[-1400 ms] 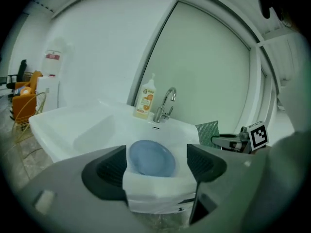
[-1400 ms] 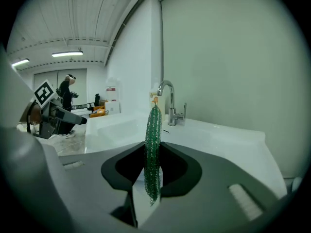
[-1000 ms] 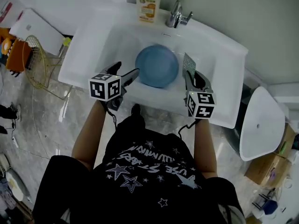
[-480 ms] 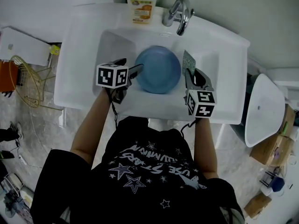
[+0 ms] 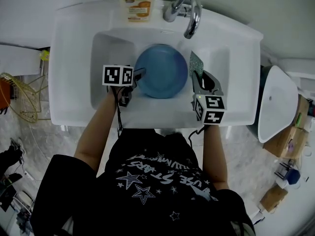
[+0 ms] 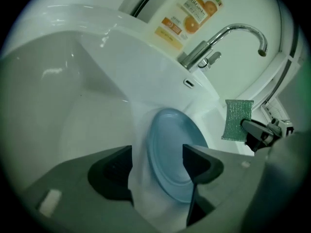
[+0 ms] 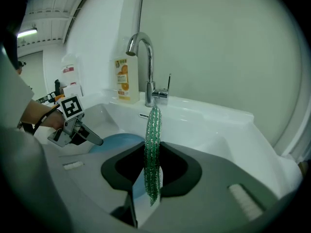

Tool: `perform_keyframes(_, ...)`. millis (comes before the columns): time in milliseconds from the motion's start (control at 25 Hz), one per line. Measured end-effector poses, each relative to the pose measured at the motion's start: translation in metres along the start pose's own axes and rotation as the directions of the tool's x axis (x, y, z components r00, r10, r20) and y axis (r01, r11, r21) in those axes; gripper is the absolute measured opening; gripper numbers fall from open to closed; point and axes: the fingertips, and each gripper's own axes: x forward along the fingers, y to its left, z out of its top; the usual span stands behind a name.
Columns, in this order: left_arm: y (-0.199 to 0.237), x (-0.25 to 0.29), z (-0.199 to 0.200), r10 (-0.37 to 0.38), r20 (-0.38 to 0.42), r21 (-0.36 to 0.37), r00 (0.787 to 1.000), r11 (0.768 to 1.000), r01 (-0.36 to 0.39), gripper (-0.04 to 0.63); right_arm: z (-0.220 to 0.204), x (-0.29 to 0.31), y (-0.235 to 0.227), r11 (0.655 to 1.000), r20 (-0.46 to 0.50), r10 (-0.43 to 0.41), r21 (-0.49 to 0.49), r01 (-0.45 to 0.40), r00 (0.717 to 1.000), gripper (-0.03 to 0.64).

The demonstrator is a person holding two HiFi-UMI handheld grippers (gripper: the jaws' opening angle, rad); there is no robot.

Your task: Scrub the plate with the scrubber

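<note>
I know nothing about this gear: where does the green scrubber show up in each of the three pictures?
Head view: scrubber right of centre, beside the plate's right edge.
Left gripper view: right side, below the faucet.
Right gripper view: centre, upright, clamped between the jaws.
Shared landmark: the faucet, top centre in the head view, behind the scrubber in the right gripper view.
</note>
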Motion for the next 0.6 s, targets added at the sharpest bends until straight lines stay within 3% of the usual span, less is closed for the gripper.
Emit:
perform_keyframes(200,0.008,0.015,-0.012,0.009,-0.053,-0.032,0.999,0.999,-0.011,0.283,-0.007,0.006,0.004,1.000,-0.020,-0.006,0.017,0.006,1.000,0.110)
perform_keyframes(400,0.008,0.024,-0.021,0.010,-0.096,-0.019,0.995,1.000,-0.012,0.176,-0.010,0.003,0.004,0.999,-0.025,-0.017,0.027,0.017,1.000,0.111)
perform_keyframes(600,0.013,0.027,-0.023,0.029,-0.084,-0.071,0.996,0.997,-0.035,0.041,-0.010,-0.001,0.002,1.000,-0.021,-0.010,0.018,0.011,1.000,0.110)
